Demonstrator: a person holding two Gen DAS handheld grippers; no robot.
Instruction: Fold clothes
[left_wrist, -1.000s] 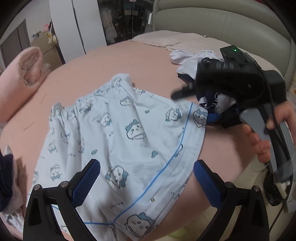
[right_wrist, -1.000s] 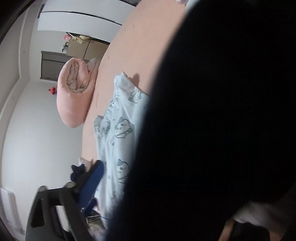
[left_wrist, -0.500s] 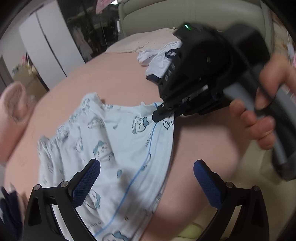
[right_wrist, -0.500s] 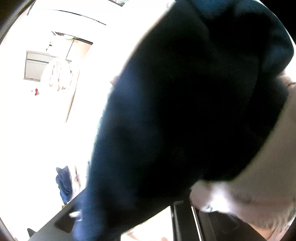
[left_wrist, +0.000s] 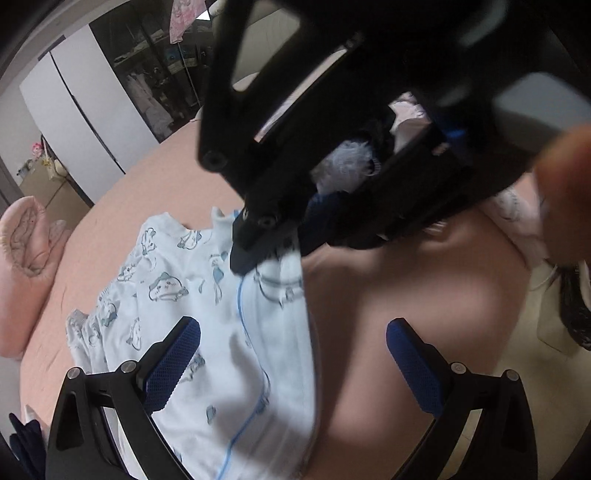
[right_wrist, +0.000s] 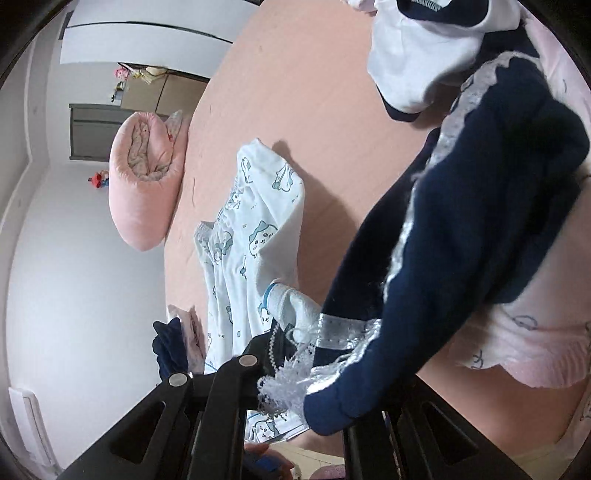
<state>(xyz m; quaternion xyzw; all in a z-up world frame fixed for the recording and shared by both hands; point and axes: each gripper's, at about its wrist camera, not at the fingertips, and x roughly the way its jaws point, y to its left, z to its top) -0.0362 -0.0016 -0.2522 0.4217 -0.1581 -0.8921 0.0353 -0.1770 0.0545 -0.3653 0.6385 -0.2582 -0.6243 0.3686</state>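
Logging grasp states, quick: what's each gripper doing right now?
Left gripper: open, holding nothing, over the printed shorts.
Right gripper: shut on the shorts' edge, with the navy garment caught in it too.

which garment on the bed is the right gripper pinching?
The light blue cartoon-print shorts, pinched at their blue-piped hem corner. The navy garment with white lace trim drapes over the right gripper; the white-and-navy top lies untouched behind.
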